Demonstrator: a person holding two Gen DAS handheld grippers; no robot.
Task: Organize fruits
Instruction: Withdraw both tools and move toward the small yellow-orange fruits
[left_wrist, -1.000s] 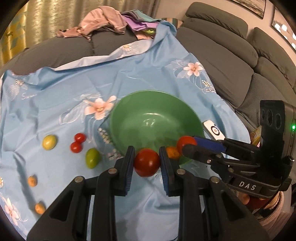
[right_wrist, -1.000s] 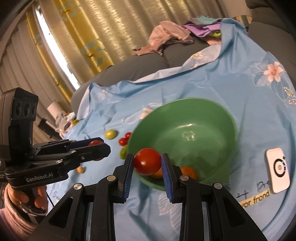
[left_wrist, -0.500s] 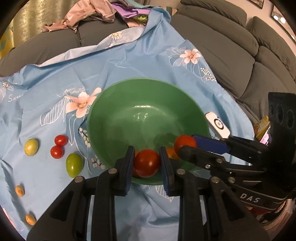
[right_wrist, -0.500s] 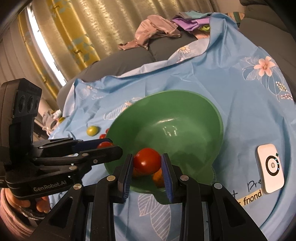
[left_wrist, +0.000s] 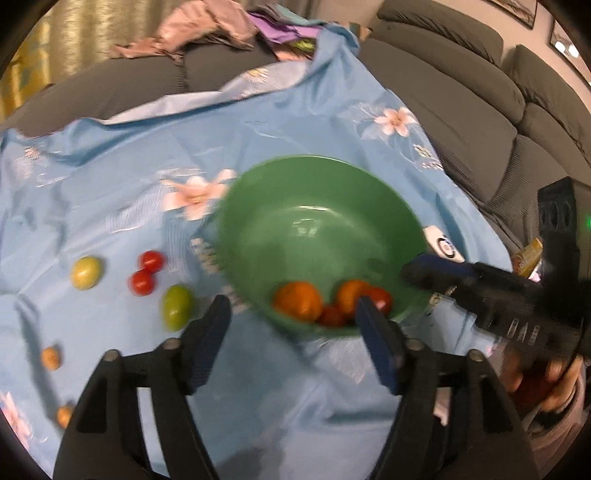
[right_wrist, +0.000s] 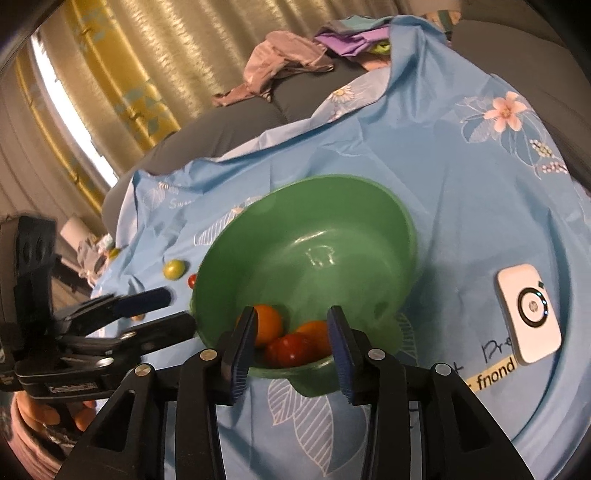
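A green bowl (left_wrist: 321, 206) (right_wrist: 332, 221) sits on a blue flowered cloth (left_wrist: 110, 166). Inside it lie orange fruits (left_wrist: 297, 300) (right_wrist: 267, 323) and red tomatoes (left_wrist: 380, 299) (right_wrist: 291, 349). My left gripper (left_wrist: 295, 325) is open and empty, just short of the bowl's near rim. My right gripper (right_wrist: 291, 334) is open and empty over the bowl's near rim; it also shows in the left wrist view (left_wrist: 436, 271). On the cloth left of the bowl lie two red tomatoes (left_wrist: 146, 273), a green fruit (left_wrist: 177, 306), a yellow-green fruit (left_wrist: 85, 272) and small orange fruits (left_wrist: 50, 357).
A white HP device (right_wrist: 528, 314) (left_wrist: 443, 247) lies on the cloth right of the bowl. Grey sofa cushions (left_wrist: 480, 110) run behind and to the right. A pile of clothes (right_wrist: 295, 66) sits at the back. Curtains (right_wrist: 129, 74) hang at the left.
Both grippers held a red tomato over the bowl; both have opened and the tomatoes now lie in the bowl. The left gripper has drawn back a little.
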